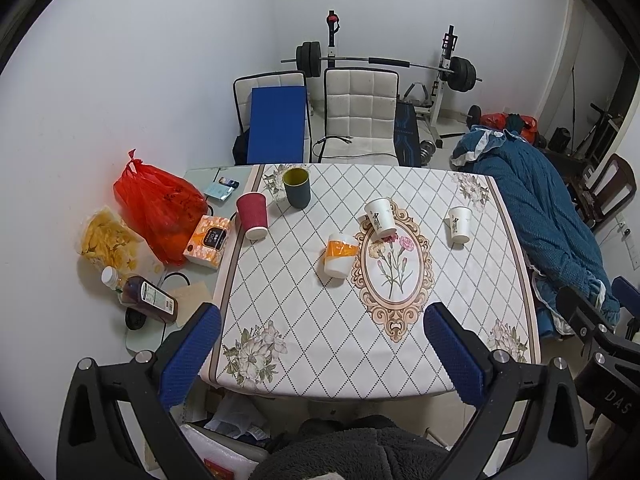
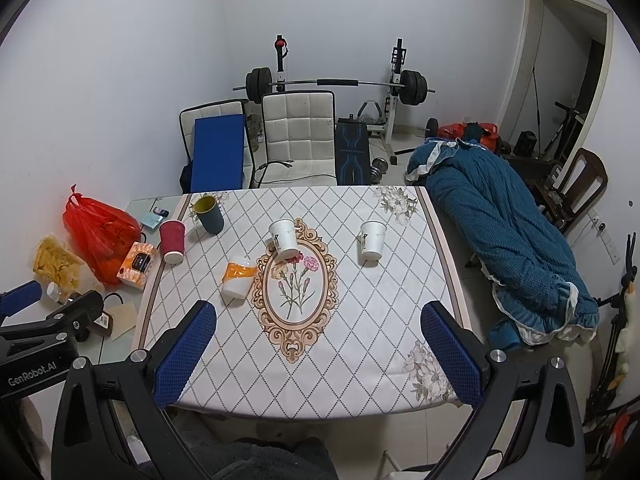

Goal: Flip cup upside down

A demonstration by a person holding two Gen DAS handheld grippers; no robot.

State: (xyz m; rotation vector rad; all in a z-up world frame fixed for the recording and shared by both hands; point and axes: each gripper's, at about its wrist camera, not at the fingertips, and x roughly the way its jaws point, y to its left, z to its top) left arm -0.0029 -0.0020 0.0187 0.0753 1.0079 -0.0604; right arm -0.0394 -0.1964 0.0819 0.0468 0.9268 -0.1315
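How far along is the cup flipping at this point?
Done: nothing that these frames can confirm. The red cup, orange-banded cup and two white cups show no open mouth and may already be inverted.
In hand: nothing. The left claw and right claw are open and empty above the table's near edge.
Left: the dark cup stands mouth up, its yellow inside showing.

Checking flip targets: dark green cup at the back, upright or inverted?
Upright. The dark green cup shows its open rim and yellow interior facing up in both views.
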